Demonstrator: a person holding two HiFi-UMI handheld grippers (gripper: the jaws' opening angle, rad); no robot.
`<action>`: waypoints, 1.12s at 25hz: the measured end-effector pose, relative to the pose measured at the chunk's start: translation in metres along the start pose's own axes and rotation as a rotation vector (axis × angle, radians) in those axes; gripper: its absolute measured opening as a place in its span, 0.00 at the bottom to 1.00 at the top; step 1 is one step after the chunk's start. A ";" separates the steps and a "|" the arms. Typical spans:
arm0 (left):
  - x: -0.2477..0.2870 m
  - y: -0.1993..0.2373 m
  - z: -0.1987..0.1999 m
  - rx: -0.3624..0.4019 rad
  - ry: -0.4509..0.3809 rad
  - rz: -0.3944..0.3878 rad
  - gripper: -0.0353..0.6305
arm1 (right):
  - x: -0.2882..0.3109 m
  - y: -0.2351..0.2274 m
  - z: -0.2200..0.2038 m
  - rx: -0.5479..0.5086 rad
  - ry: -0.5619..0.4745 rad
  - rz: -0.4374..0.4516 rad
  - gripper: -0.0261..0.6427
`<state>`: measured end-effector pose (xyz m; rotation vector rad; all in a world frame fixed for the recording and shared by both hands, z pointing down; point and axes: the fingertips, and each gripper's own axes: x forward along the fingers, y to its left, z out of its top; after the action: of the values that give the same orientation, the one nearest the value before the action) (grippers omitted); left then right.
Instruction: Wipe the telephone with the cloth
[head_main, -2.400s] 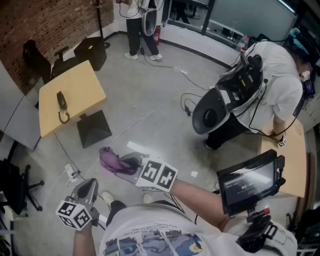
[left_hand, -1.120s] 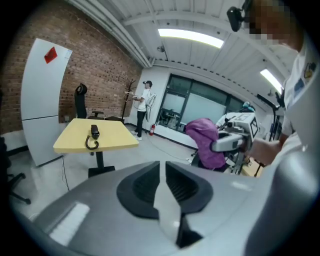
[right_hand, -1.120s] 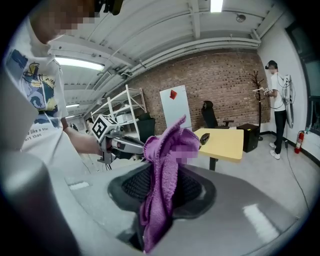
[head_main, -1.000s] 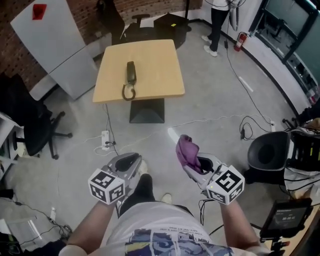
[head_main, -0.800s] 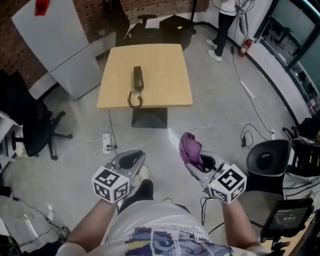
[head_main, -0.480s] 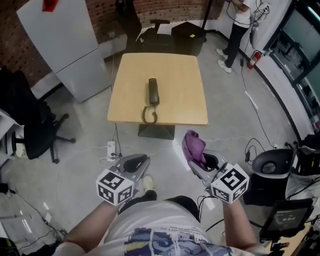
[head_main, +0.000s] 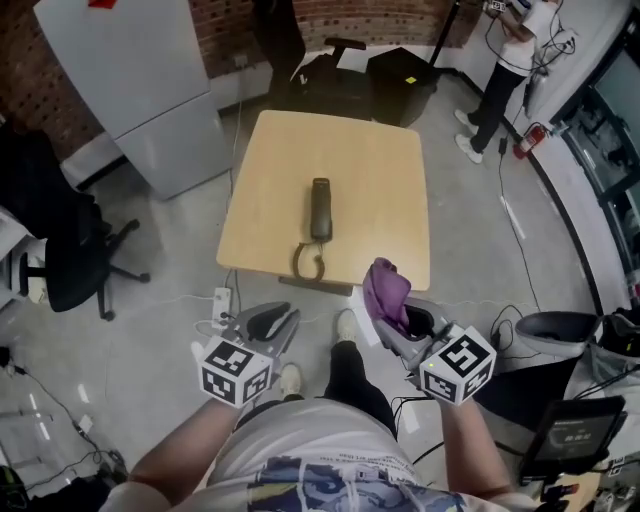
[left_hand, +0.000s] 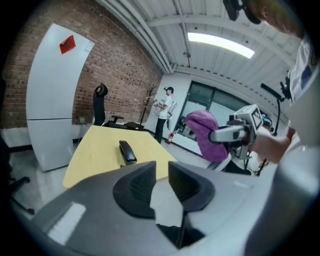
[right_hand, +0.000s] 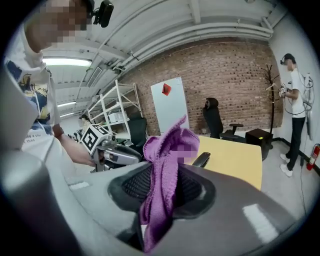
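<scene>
Cloth first: a crumpled purple cloth (head_main: 386, 288) stands up out of the right tongs (head_main: 392, 322). Their jaws are pinched tight on its lower folds, and the loose top flops over the tips. The left tongs (head_main: 278, 320) hold nothing. Their jaws have just been easing apart and stand slightly spread, with only floor showing in the gap.

Both tongs hang over the grey concrete floor (head_main: 150, 330), just short of the bench's 6 o'clock edge, left at 7 o'clock and right at 5.

Dead ahead at 12 o'clock is the square pale wooden bench (head_main: 385, 170). The slim black telephone handset (head_main: 320, 208) lies near its middle, lengthwise along the 12-to-6 line. Its dark coiled cord (head_main: 308, 264) loops at the 6 o'clock end, almost at the near edge. Bare wood runs wide on both sides of it, at 3 and at 9.

On the floor at the bench's 7 o'clock corner is a white power strip (head_main: 219, 300). A black office chair (head_main: 60, 250) sits at 9 o'clock, well apart. A tall pale grey panel (head_main: 140, 80) is at 11, and a standing person (head_main: 505, 70) at 1.
</scene>
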<state>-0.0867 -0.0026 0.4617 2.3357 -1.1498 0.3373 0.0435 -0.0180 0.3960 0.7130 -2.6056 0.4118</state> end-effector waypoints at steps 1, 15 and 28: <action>0.008 0.005 0.004 -0.004 0.003 0.018 0.18 | 0.006 -0.009 0.001 -0.007 0.012 0.018 0.21; 0.139 0.083 0.026 -0.044 0.055 0.333 0.38 | 0.057 -0.126 0.025 -0.074 0.076 0.216 0.21; 0.226 0.156 -0.001 -0.101 0.185 0.507 0.53 | 0.069 -0.181 0.012 -0.074 0.160 0.299 0.21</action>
<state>-0.0725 -0.2323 0.6119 1.8559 -1.6112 0.6411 0.0825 -0.2004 0.4482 0.2528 -2.5625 0.4366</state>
